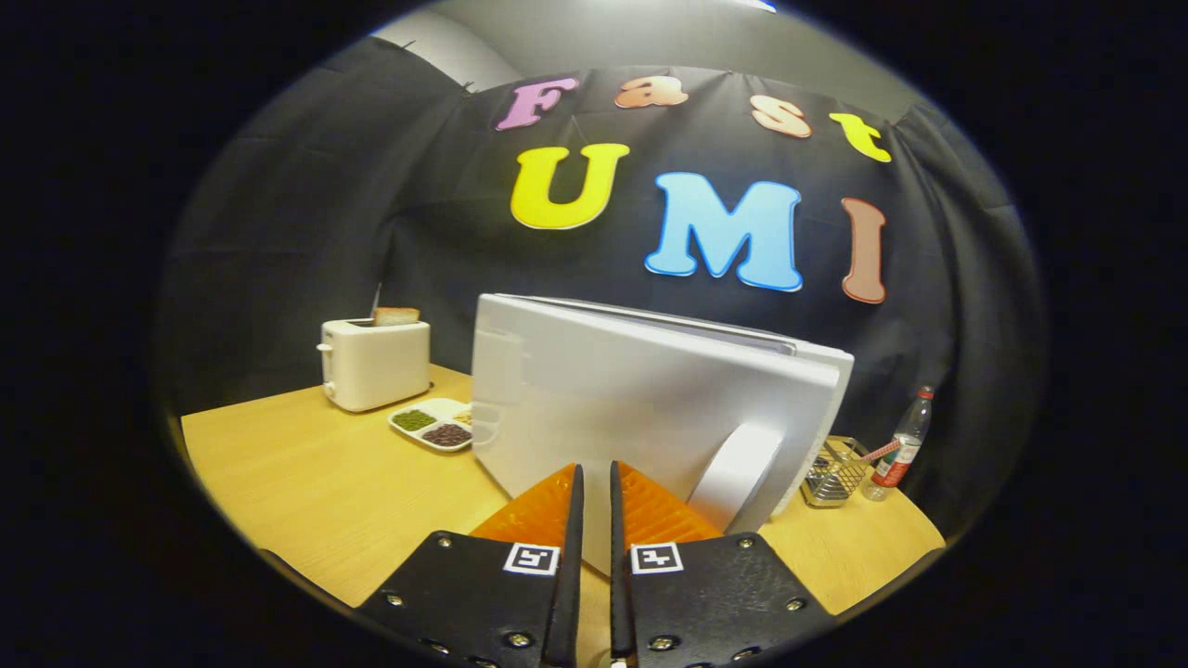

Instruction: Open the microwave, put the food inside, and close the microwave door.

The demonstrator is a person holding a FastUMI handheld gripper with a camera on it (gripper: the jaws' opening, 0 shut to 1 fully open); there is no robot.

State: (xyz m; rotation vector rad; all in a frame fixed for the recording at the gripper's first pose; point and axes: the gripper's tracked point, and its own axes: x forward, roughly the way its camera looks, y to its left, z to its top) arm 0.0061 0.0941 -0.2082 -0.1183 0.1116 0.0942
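Tool [594, 478] nearly clenched, gripping nothing — the microwave door [640, 399] stands just ahead of its fingers, broad face slanting away rightward — likely a push

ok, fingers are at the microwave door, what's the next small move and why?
Probably push straight forward on the door. The fingers are almost together with nothing between them, tips at the door's face, and a gap along its top edge suggests it isn't fully closed yet.
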